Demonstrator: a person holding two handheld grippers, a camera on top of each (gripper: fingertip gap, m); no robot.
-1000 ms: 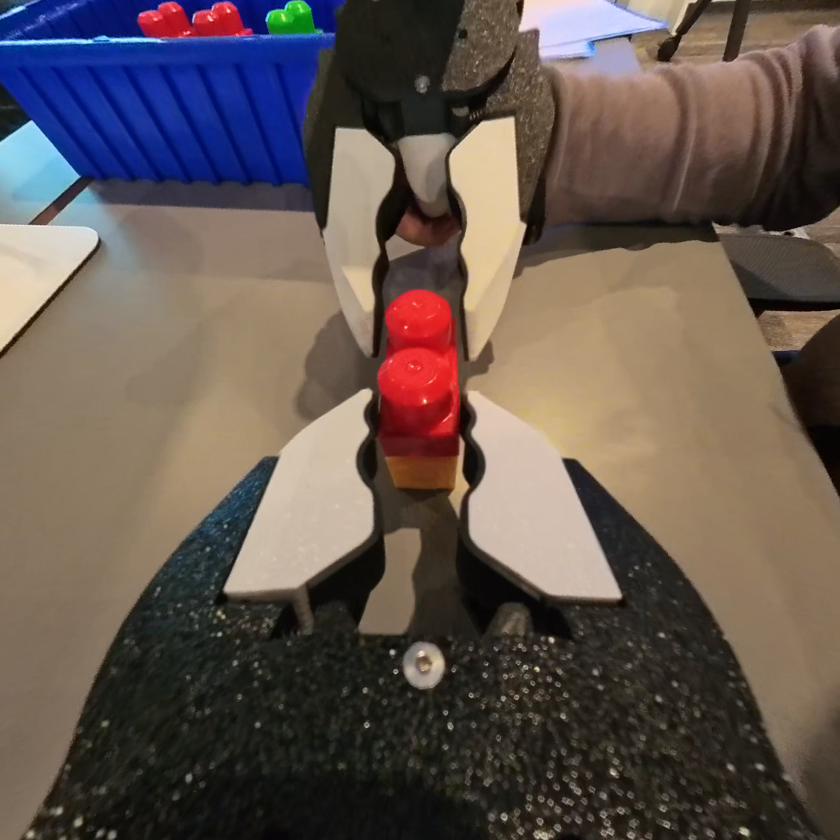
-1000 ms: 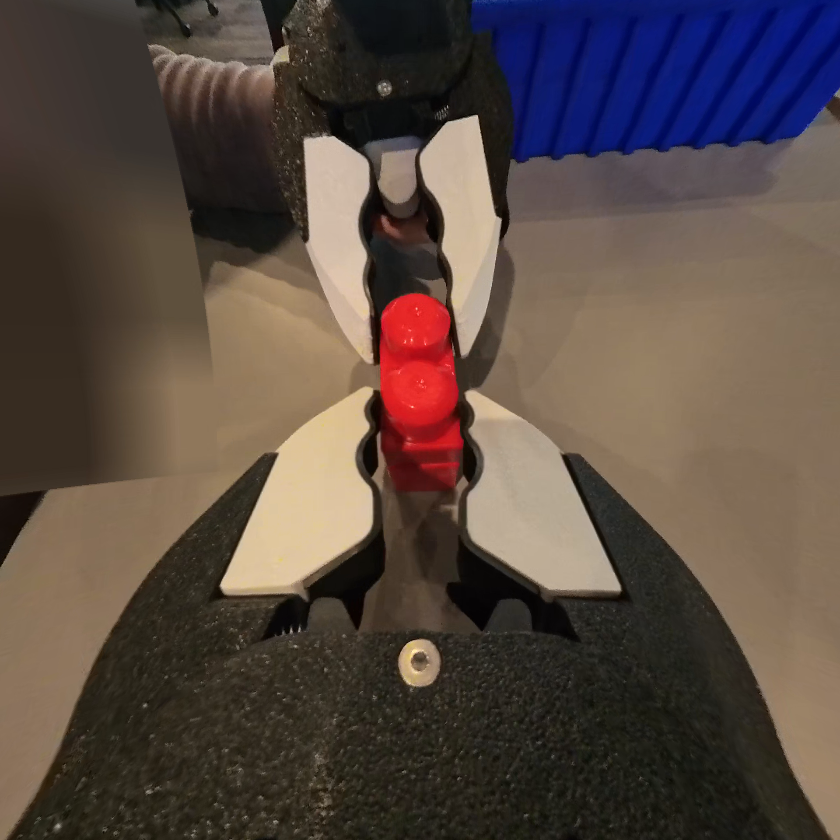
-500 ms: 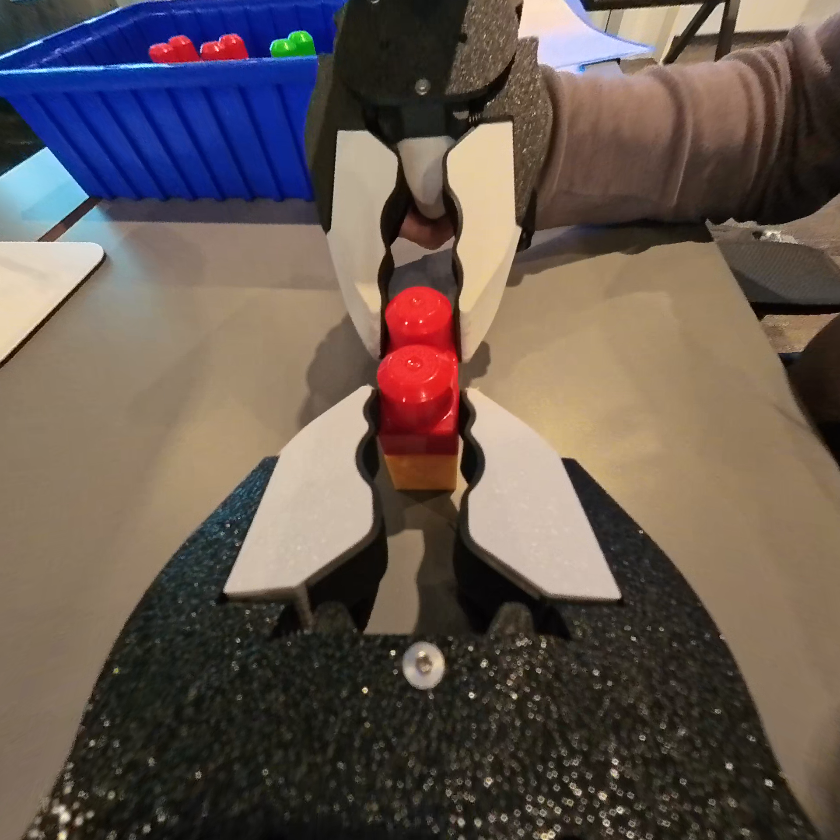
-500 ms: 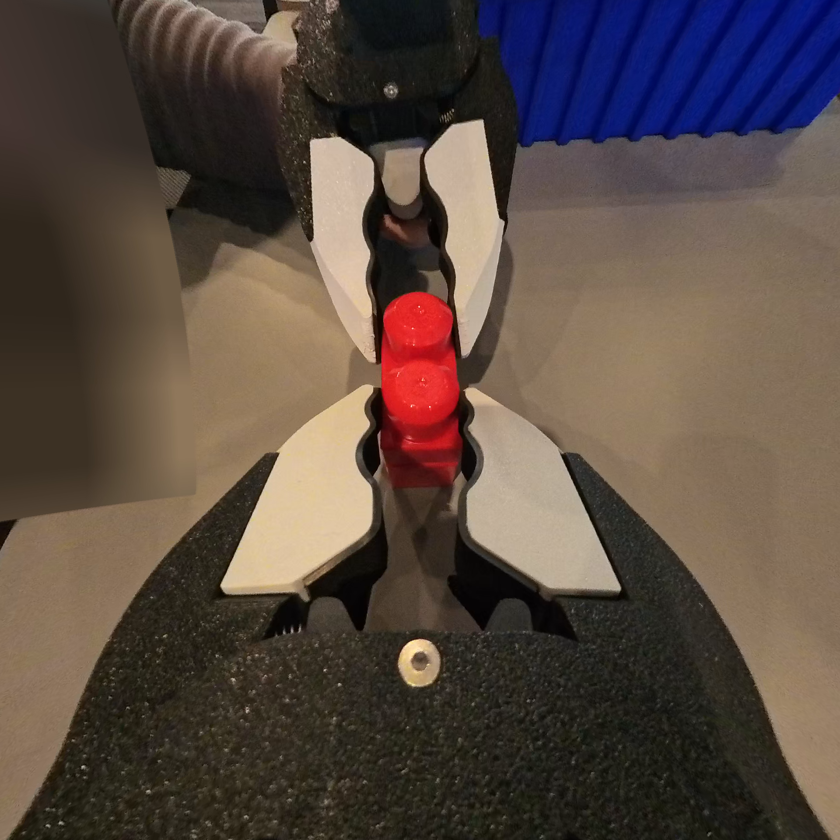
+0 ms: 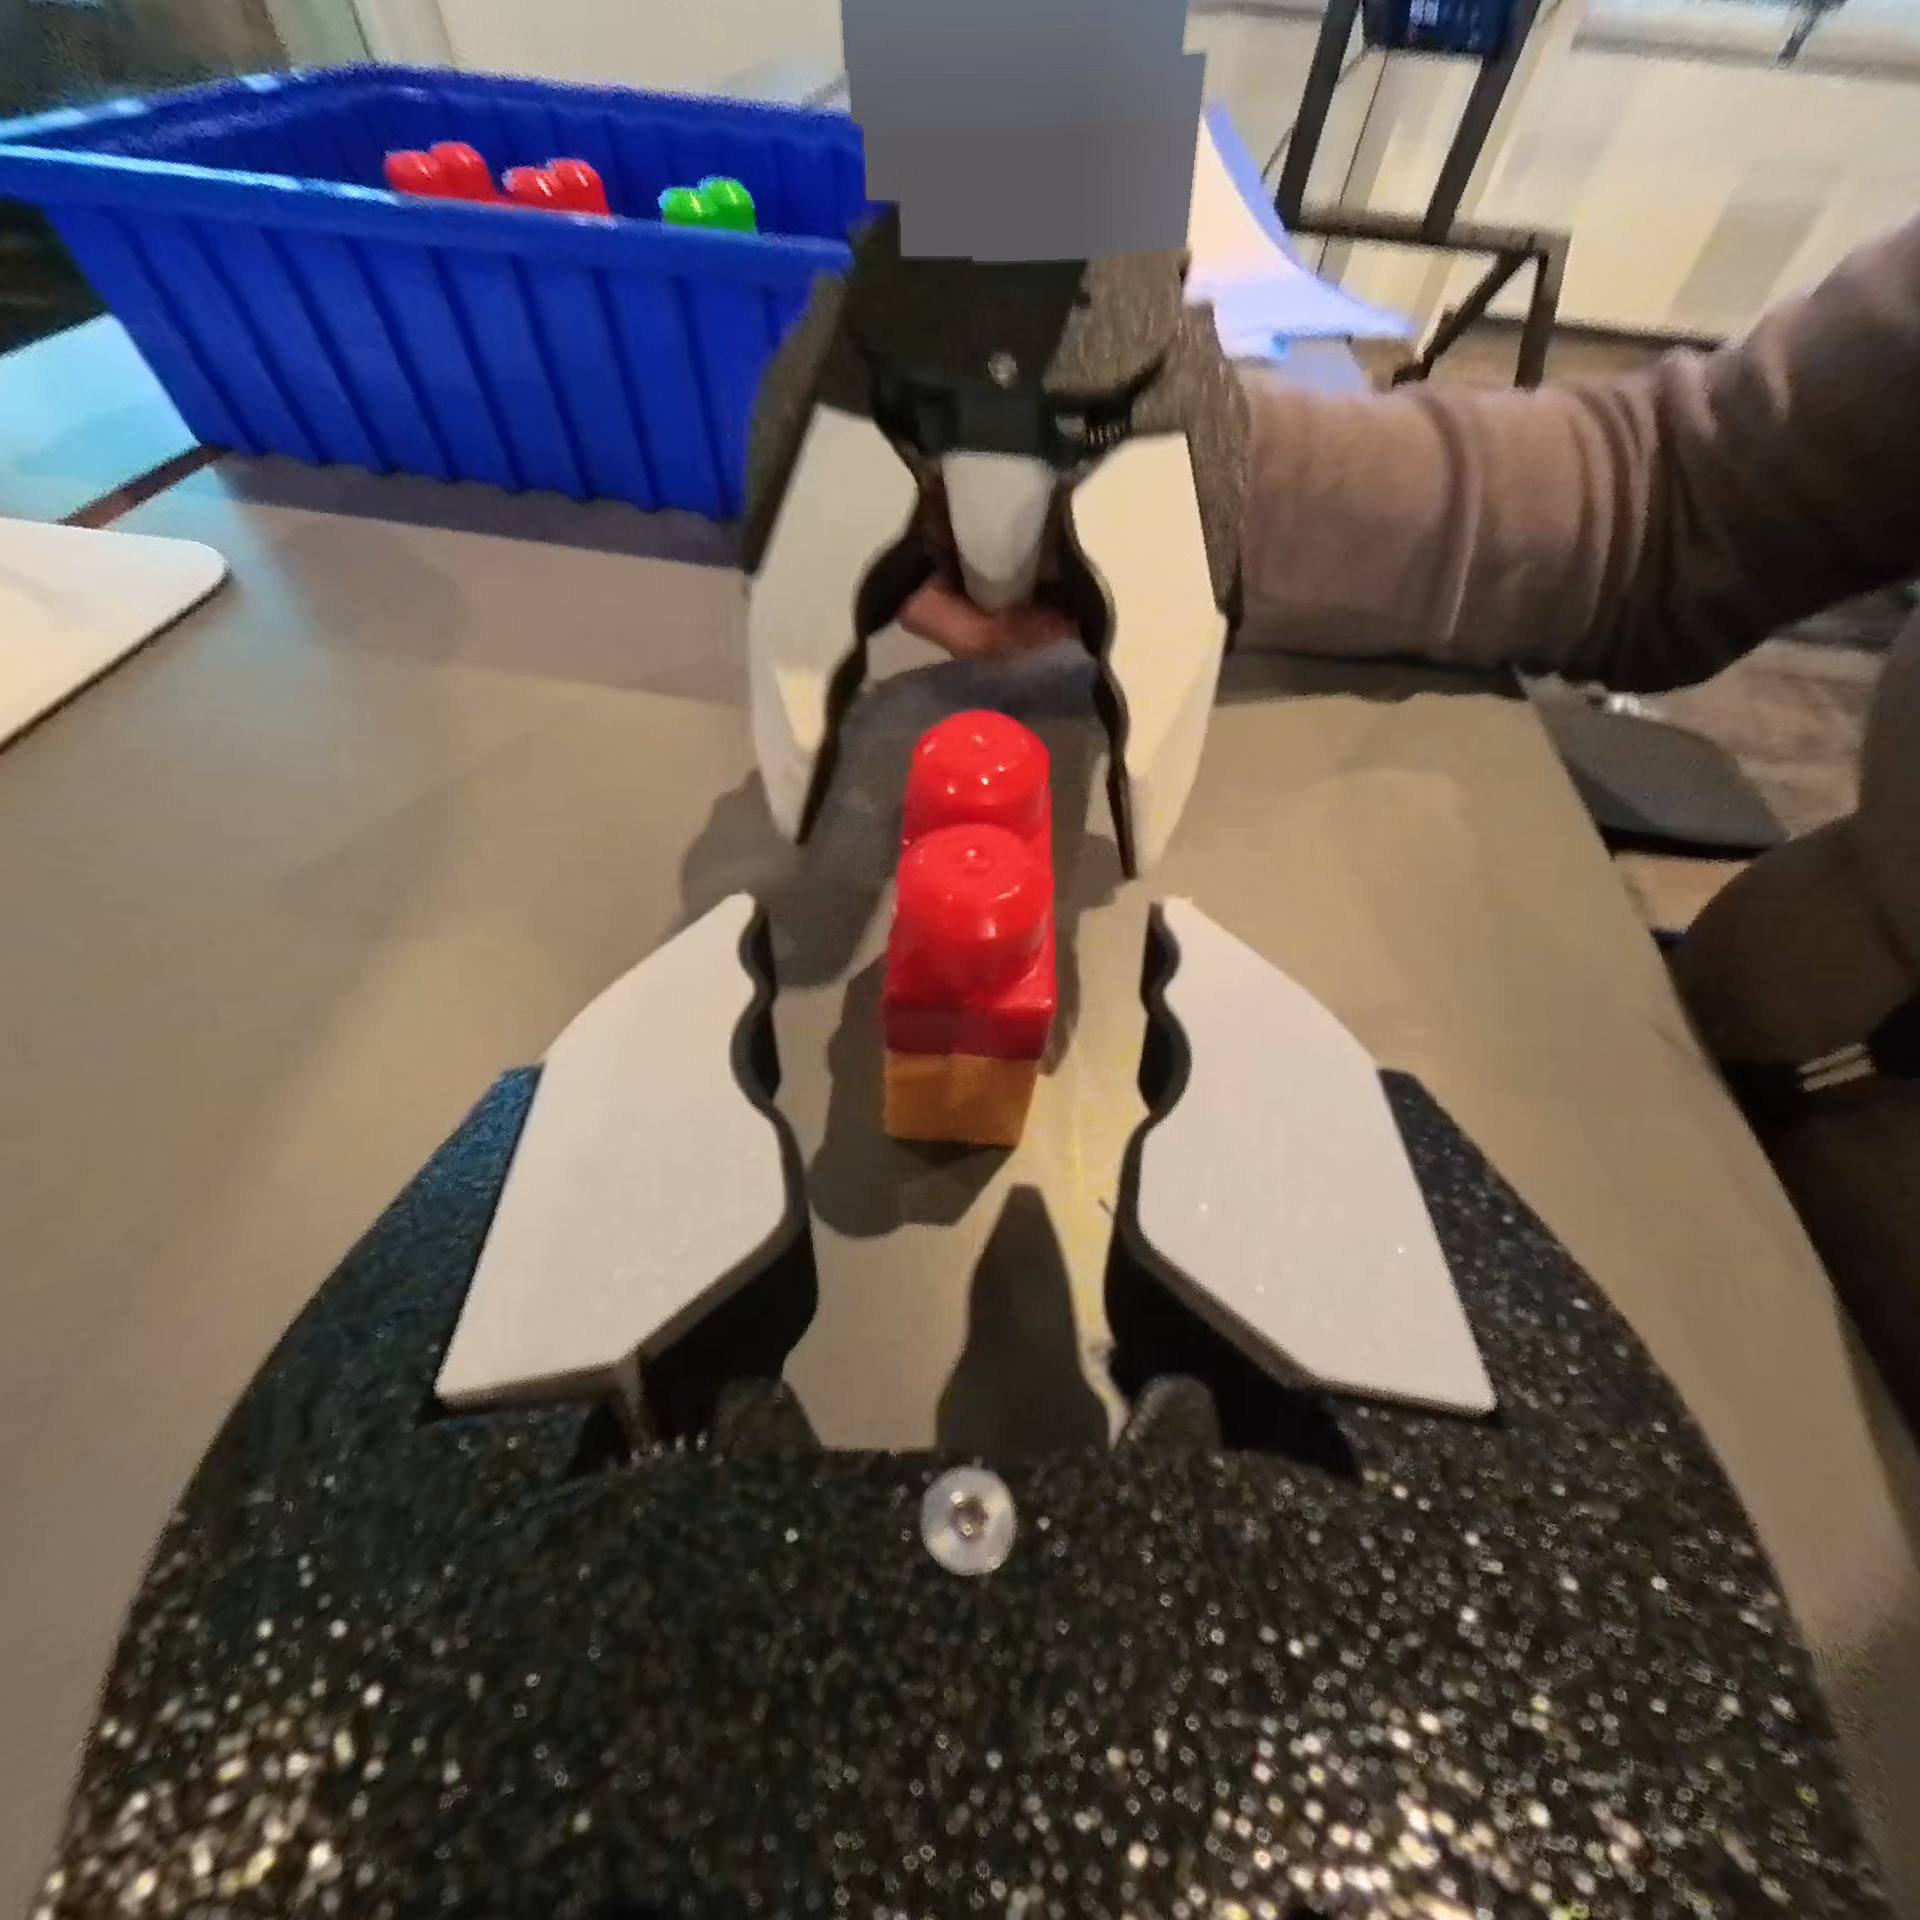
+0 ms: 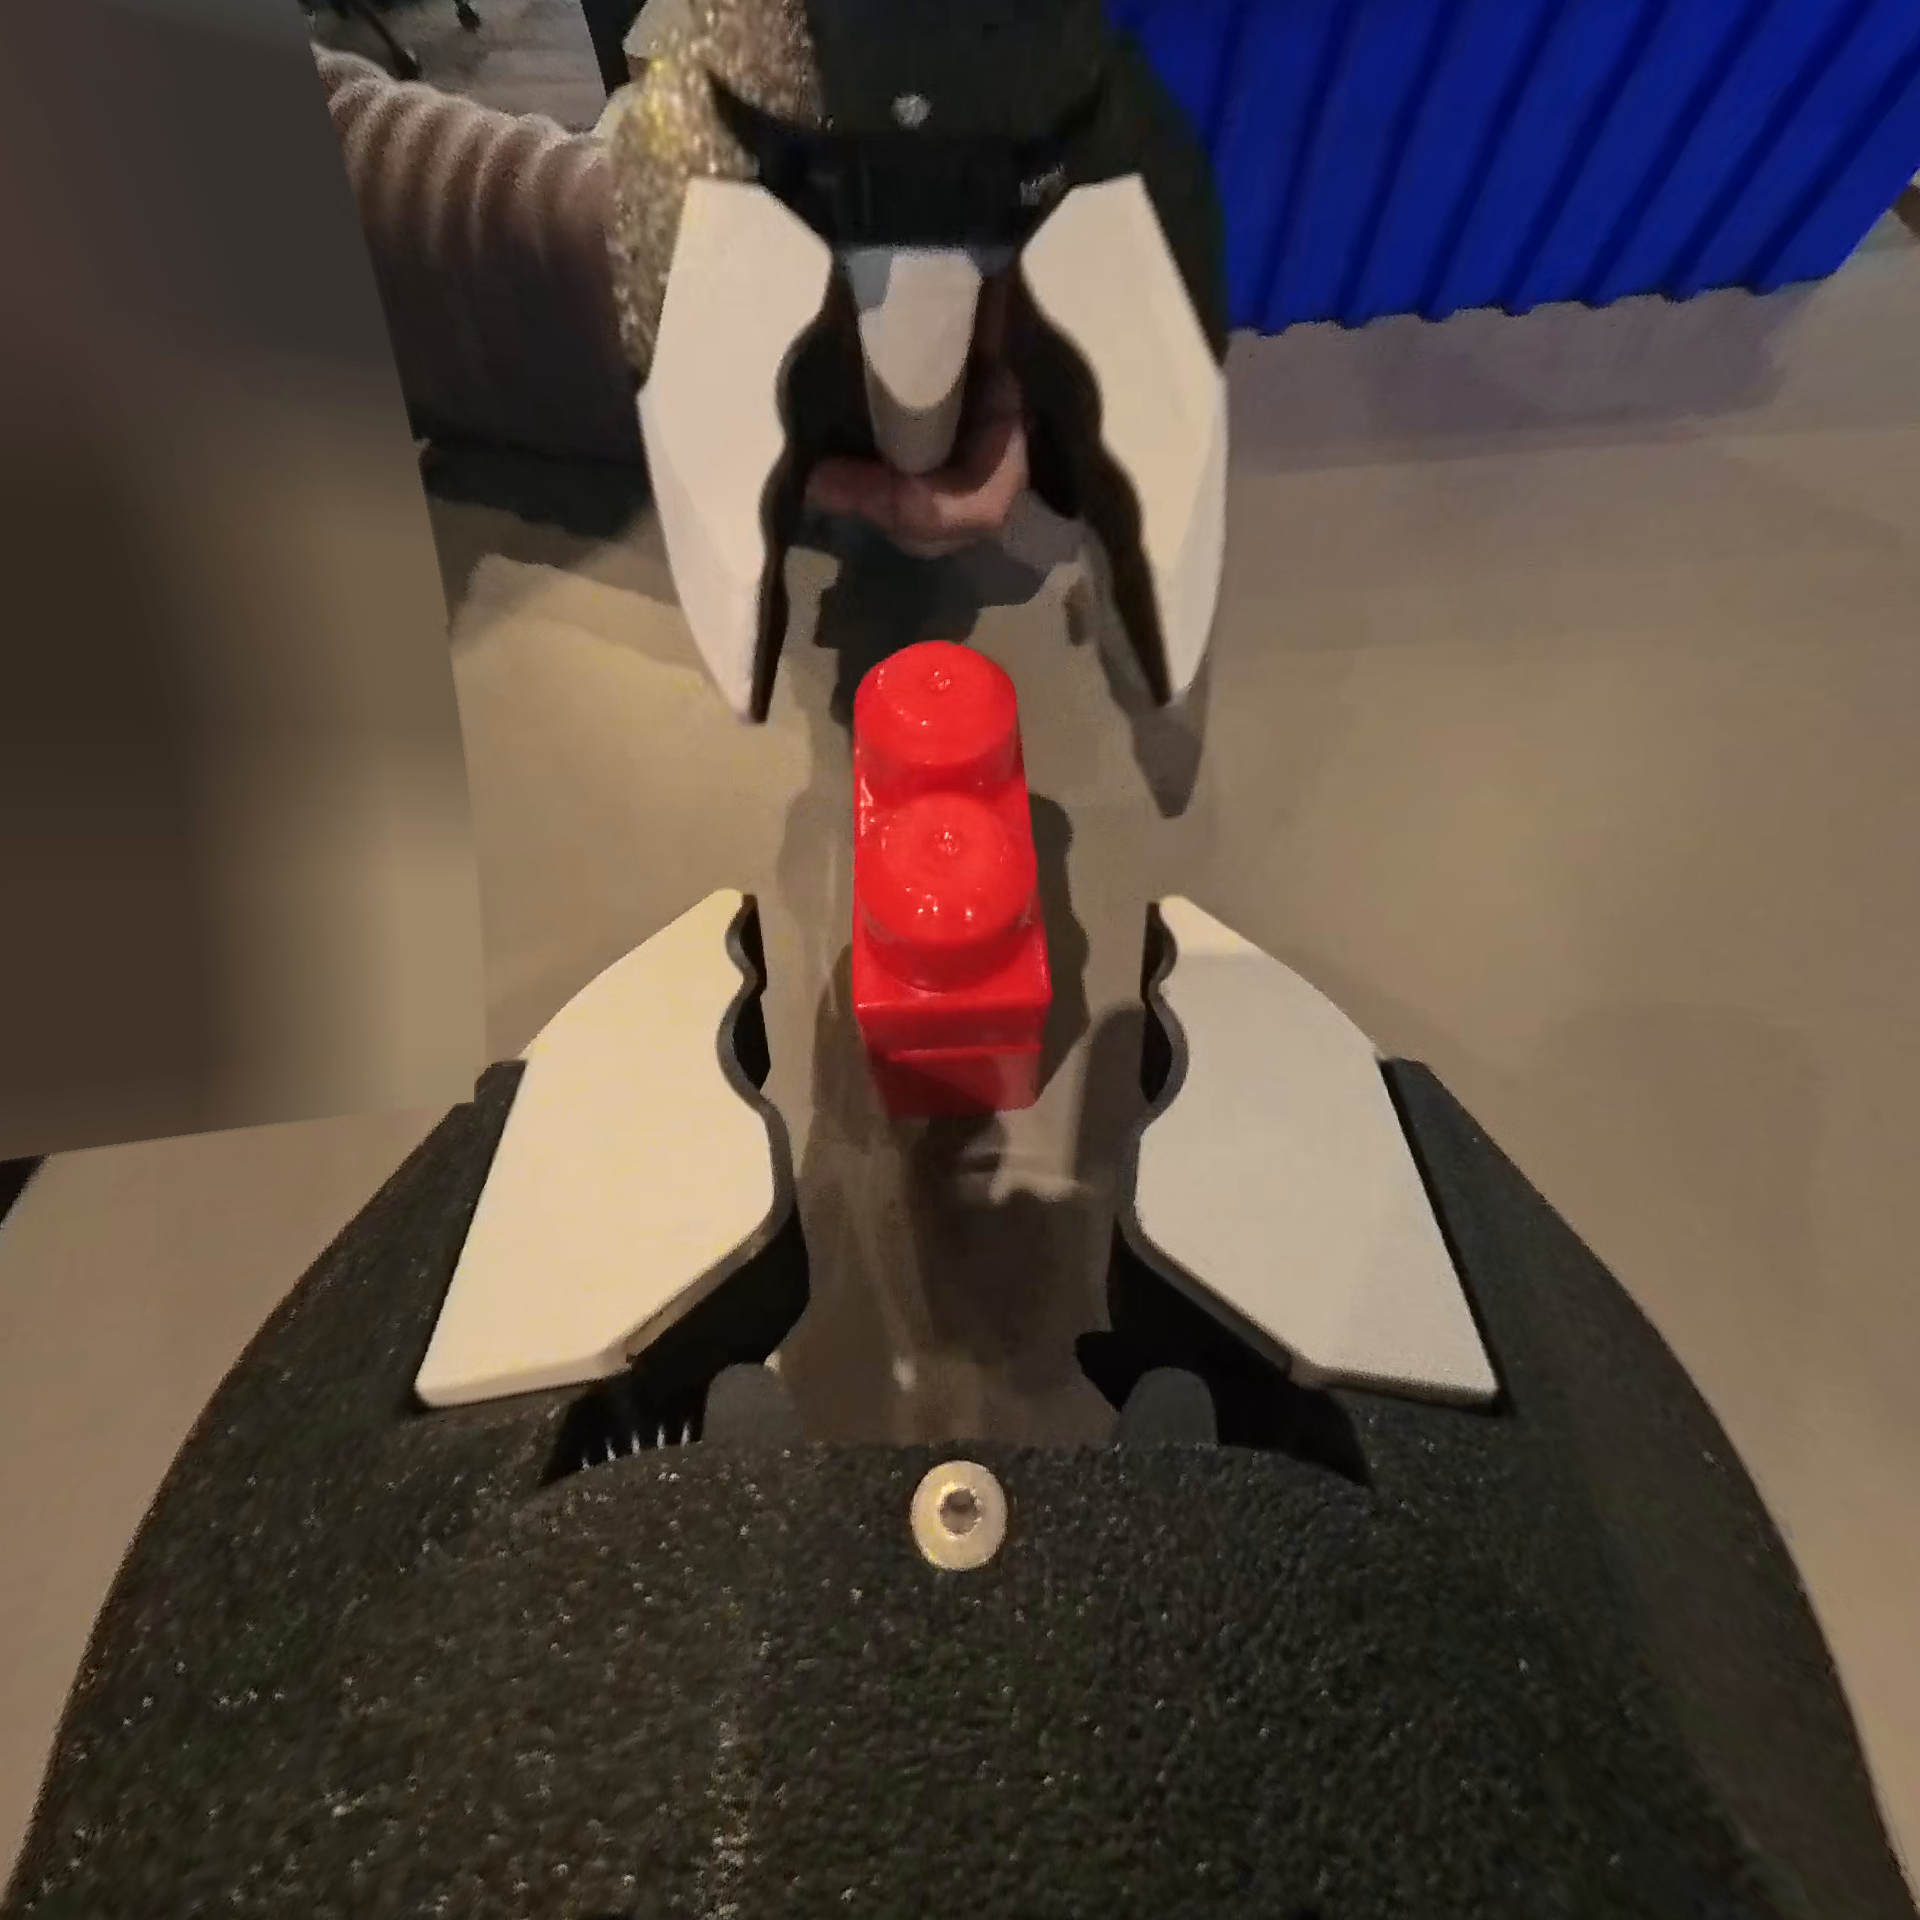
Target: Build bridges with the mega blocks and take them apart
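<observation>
A red two-stud block tops a small bridge on the grey table. In the left wrist view an orange block sits under its near end. In the right wrist view the top block has a red block under its near end. My left gripper is open, its fingers either side of the block with gaps. My right gripper is open the same way from the opposite end. Each gripper shows facing the other, the right one and the left one.
A blue bin with red blocks and a green block stands at the table's back, also seen in the right wrist view. A white board lies at the left. A person's sleeve reaches in from the right. The tips of both grippers are at nearly the same place.
Both grippers were shut on the top red block and have opened and let it go. The bridge stays on the table.
</observation>
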